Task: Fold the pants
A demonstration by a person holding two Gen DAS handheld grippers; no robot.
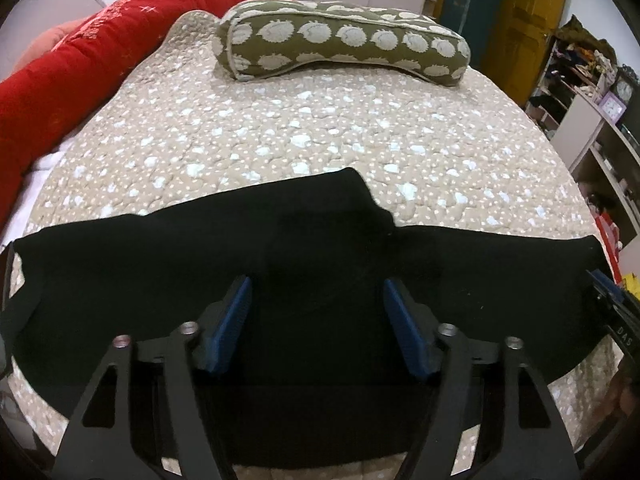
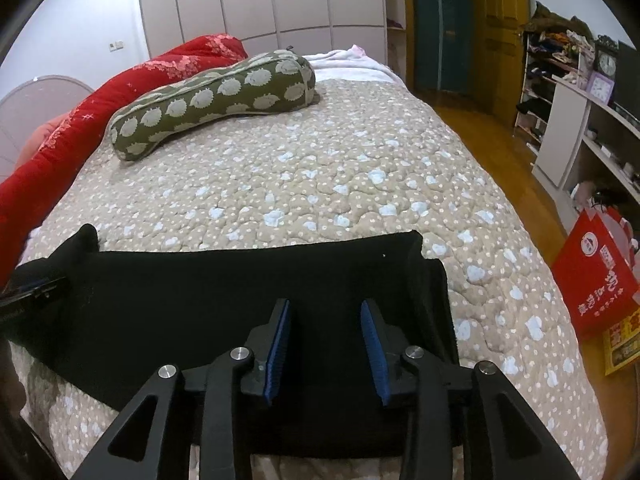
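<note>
The black fabric pants [image 1: 160,264] lie flat across the near end of the beige quilted bed [image 1: 320,128]. Left tool [image 1: 317,320] and right tool [image 2: 325,344] hover above them, jaws apart, empty. Each should pinch a full edge before folding evenly.

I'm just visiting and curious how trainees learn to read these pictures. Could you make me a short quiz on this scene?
1. True or false: the black pants lie spread across the quilted bedspread.
2. Which lies nearer the far end of the bed: A) the green patterned pillow, B) the pants?
3. Fill in: both the left hand-held gripper and the right hand-held gripper have their blue pads ____ over the pants.

Key: 1 true; 2 A; 3 open (apart), gripping nothing.
</note>
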